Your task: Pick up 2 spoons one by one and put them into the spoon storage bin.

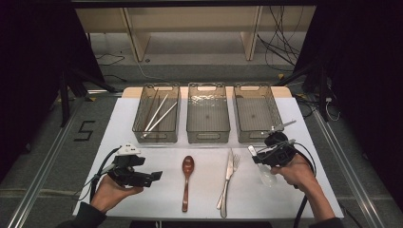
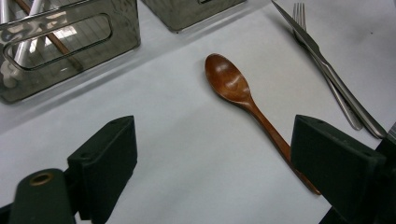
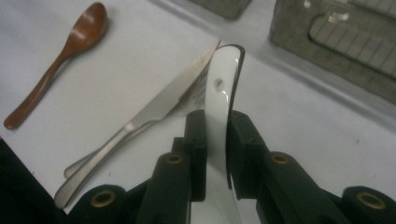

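Underneath, white table (image 1: 142,118) (three baskets (image 1: 207,114)) meets grey floor (image 1: 57,156).

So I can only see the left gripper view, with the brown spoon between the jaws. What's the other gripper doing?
Observer: The right gripper is shut on a white spoon, gripping its handle.
Operator: How many baskets are there?
Observer: Three in a row: the left basket, the middle basket and the right basket.
Operator: Is anything in the right one?
Observer: No, from the high view it looks empty.
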A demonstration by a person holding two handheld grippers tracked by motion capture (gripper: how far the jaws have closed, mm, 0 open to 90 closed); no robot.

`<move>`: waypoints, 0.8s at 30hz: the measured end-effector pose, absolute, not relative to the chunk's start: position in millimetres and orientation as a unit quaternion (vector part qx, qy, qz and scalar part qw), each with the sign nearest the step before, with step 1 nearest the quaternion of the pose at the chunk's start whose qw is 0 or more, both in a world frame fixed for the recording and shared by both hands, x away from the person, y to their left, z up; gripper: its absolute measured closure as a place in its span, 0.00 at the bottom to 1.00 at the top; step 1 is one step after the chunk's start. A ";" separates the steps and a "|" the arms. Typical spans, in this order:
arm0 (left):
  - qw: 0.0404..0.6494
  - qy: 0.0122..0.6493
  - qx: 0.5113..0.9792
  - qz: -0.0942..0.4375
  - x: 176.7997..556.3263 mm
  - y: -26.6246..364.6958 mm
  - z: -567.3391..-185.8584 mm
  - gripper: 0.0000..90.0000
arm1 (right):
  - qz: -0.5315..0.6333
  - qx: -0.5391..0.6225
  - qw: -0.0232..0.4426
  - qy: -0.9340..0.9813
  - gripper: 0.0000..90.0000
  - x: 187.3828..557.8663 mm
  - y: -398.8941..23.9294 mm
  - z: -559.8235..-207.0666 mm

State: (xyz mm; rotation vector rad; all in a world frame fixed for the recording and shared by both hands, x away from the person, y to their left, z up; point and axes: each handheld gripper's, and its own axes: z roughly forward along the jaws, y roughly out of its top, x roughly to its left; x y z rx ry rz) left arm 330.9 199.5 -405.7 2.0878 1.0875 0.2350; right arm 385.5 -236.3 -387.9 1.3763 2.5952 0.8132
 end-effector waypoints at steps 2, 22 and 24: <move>0.378 0.426 0.817 0.092 331.0 199.6 -405.8 0.16 | 0.275 0.450 0.052 0.848 0.89 389.8 -233.2 -383.0; 0.380 0.424 0.817 0.091 330.8 199.4 -406.4 0.16 | 0.313 0.444 0.081 0.836 0.92 429.2 -197.1 -352.7; 0.380 0.424 0.817 0.091 330.8 199.4 -406.5 0.16 | 0.315 0.446 0.082 0.834 0.96 434.2 -194.7 -350.7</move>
